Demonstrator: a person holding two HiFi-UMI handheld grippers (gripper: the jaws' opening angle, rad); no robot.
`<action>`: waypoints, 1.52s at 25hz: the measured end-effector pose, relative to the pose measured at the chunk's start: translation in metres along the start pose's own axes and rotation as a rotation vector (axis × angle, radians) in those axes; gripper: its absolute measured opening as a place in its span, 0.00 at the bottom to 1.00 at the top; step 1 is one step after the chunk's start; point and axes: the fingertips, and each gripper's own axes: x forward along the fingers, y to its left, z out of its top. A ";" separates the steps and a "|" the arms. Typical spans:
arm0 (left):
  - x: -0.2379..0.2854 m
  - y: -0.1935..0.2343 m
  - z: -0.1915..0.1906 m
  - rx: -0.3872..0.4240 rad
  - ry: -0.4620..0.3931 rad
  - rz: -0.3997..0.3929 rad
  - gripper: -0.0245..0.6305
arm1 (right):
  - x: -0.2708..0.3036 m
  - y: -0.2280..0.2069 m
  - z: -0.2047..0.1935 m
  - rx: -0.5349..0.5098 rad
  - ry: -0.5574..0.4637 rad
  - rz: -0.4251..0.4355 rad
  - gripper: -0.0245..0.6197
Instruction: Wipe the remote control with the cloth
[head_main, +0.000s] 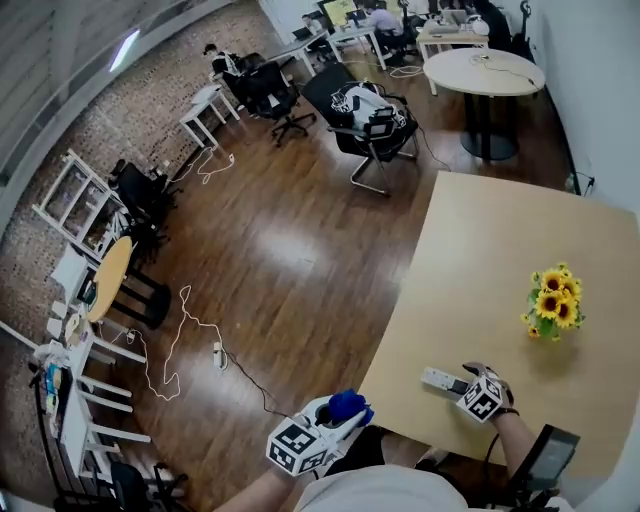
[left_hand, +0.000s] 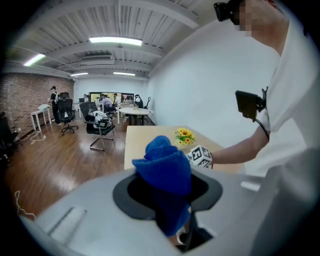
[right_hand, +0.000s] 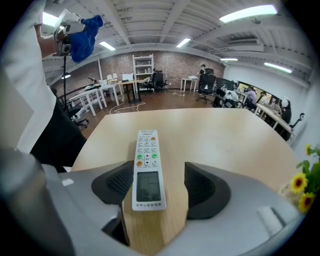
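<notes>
A white remote control (right_hand: 147, 170) with a small screen lies flat on the wooden table (head_main: 500, 260) near its front edge, also seen in the head view as the remote (head_main: 440, 381). My right gripper (right_hand: 152, 182) stands open around its near end; the left pad is close to it and a gap shows on the right side. My left gripper (left_hand: 167, 192) is shut on a bunched blue cloth (left_hand: 165, 170). It is held off the table's left front corner, with the cloth (head_main: 350, 403) over the floor, apart from the remote.
A small vase of sunflowers (head_main: 555, 303) stands on the table to the right, beyond the remote. The table's left edge drops to a wooden floor with a cable and office chairs (head_main: 365, 125). A round white table (head_main: 485, 70) stands far back.
</notes>
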 end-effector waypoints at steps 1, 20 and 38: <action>0.001 0.001 -0.002 -0.001 0.006 0.002 0.26 | -0.008 -0.005 0.000 0.021 -0.019 -0.035 0.52; -0.072 0.013 -0.028 0.176 -0.175 -0.225 0.26 | -0.143 0.106 0.001 0.497 -0.183 -0.467 0.52; -0.279 0.004 -0.152 0.173 -0.237 -0.428 0.26 | -0.217 0.392 0.108 0.620 -0.275 -0.707 0.52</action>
